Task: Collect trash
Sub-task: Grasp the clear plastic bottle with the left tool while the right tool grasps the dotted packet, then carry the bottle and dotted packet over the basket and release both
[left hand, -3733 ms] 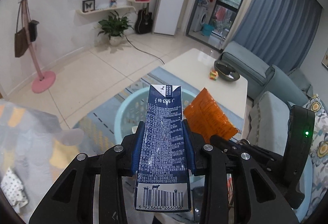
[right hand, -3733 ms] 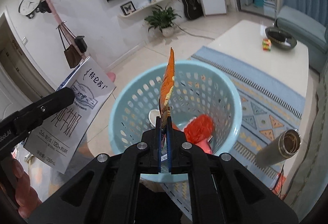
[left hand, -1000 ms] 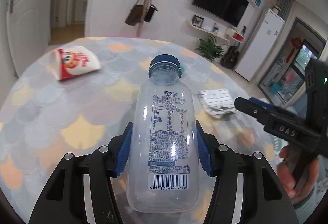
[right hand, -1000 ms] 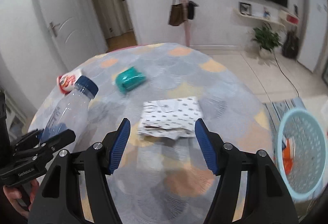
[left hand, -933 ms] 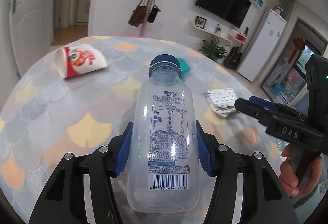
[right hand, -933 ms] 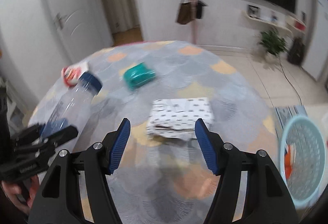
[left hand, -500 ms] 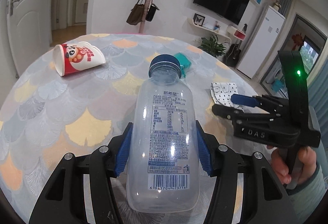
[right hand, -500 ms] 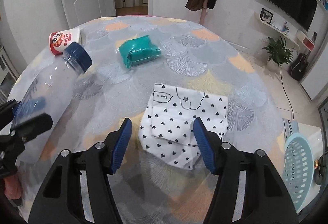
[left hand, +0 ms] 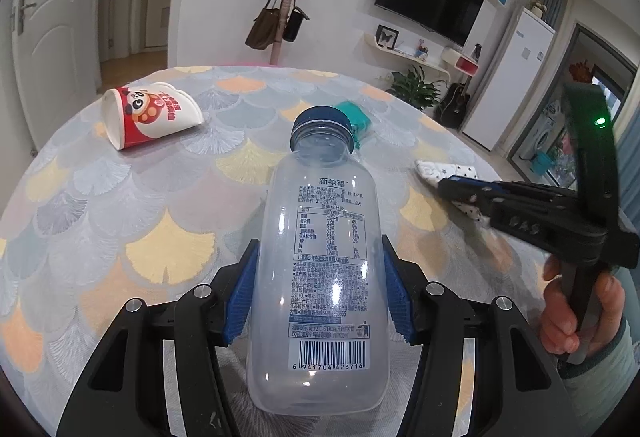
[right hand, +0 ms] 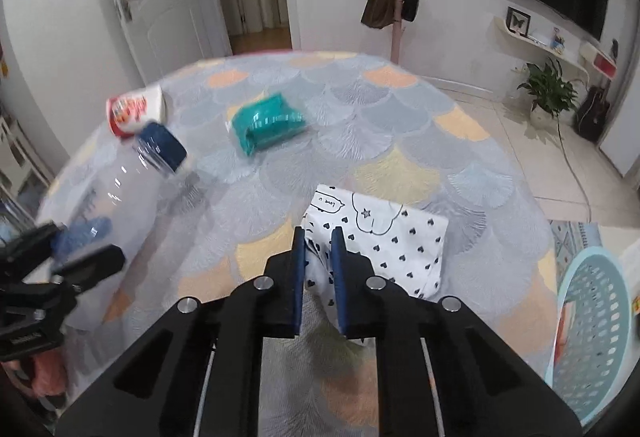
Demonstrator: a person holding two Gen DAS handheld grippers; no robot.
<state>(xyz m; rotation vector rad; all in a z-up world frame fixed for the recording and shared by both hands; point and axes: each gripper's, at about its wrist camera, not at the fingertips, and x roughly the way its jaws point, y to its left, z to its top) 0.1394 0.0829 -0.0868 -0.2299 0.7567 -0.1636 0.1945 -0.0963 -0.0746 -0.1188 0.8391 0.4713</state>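
**Two tongs, two bits of trash**

The left tongs [left hand: 318,301] are holding a clear plastic bottle [left hand: 322,273] with a blue cap. The blue pads are pressing on both sides of the bottle, down near its bottom half. The cap is pointing away from the tongs, out over the round table [left hand: 168,197].

The right tongs [right hand: 319,277] are closing on a white paper bag with little black hearts [right hand: 384,241]. The near corner of the bag is sitting between the two blue pads, and the pads look like they are pinching it. The rest of the bag is lying flat on the table, in front of the tongs and a bit to their right.

To do this step well, the right tongs should be squeezing a good bit of the bag, not just the thin edge, or it may slip out when lifted. I think lifting slowly and straight up is best. The left tongs should be keeping the bottle tight, since it is smooth and could slide.

The blue basket [right hand: 592,321] is standing on the floor, far to the right of the right tongs. That is likely where both things should go.

Beyond the tongs, a teal packet [right hand: 270,125] and a red and white paper cup [left hand: 150,115] are waiting on the table.
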